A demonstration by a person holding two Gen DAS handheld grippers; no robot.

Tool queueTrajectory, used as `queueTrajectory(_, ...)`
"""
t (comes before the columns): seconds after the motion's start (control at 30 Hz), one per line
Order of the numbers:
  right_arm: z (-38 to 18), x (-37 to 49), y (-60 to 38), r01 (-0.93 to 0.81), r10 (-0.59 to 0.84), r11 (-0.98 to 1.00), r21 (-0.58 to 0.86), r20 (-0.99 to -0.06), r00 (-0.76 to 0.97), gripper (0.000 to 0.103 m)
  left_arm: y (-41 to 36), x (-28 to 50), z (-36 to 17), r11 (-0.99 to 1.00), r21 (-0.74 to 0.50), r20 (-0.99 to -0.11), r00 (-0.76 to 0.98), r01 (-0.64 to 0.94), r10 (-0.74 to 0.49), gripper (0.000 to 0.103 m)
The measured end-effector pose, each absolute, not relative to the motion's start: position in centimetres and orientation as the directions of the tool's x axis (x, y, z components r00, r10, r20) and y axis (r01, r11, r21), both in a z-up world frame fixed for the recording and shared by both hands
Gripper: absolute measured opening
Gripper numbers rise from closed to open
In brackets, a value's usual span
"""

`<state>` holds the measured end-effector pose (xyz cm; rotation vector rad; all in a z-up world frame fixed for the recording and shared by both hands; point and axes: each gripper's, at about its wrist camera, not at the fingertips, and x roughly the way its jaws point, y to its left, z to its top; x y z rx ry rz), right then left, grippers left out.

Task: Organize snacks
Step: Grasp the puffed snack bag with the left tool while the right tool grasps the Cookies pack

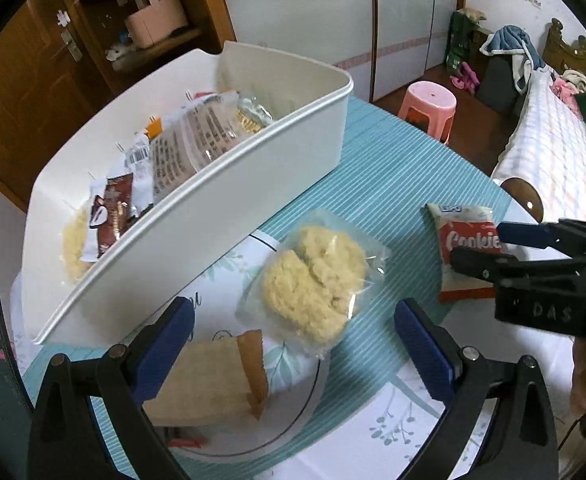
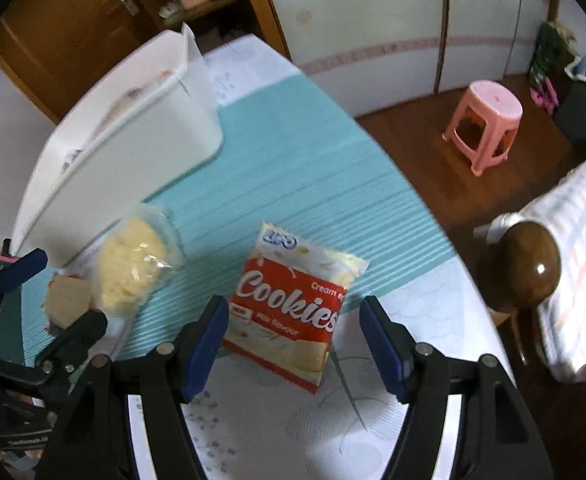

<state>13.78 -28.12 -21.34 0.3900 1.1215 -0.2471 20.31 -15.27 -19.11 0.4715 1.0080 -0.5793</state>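
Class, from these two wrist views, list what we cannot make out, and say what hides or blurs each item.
1. Bin contents, right wrist view: motion blur and the near wall hide them.
2. Cookies pack, left wrist view: the right tongs cover part of it.
3. Print on the clear packet in the bin, left wrist view: too small to read.
4. Tan wrapper, left wrist view: partly behind the left tongs.

Red-white cookie pack [image 2: 293, 308], teal striped tablecloth [image 2: 305, 184]

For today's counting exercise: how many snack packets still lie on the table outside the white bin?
3: the cookies packet between the right gripper's fingers, the clear noodle packet beside the white bin, and the tan packet nearest the left gripper. Others may be hidden.
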Motion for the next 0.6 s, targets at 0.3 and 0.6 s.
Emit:
queueTrajectory(0.3, -22.3, 14.8, -25.4, 0.364, -0.154, 0.932, -0.004, -0.910, 0.385, 0.069, -16.1, 21.8, -21.5, 0.743, 0.125, -0.898, 0.393, 0.657, -0.196, 0.100)
queueTrajectory(0.6, -21.8, 13.7, -26.0, 0.314, -0.144, 0.949, -0.008, -0.899, 0.413, 0.052, -17.1, 23.2, -22.5, 0.733, 0.103, -0.915, 0.353, 0.673, -0.195, 0.100)
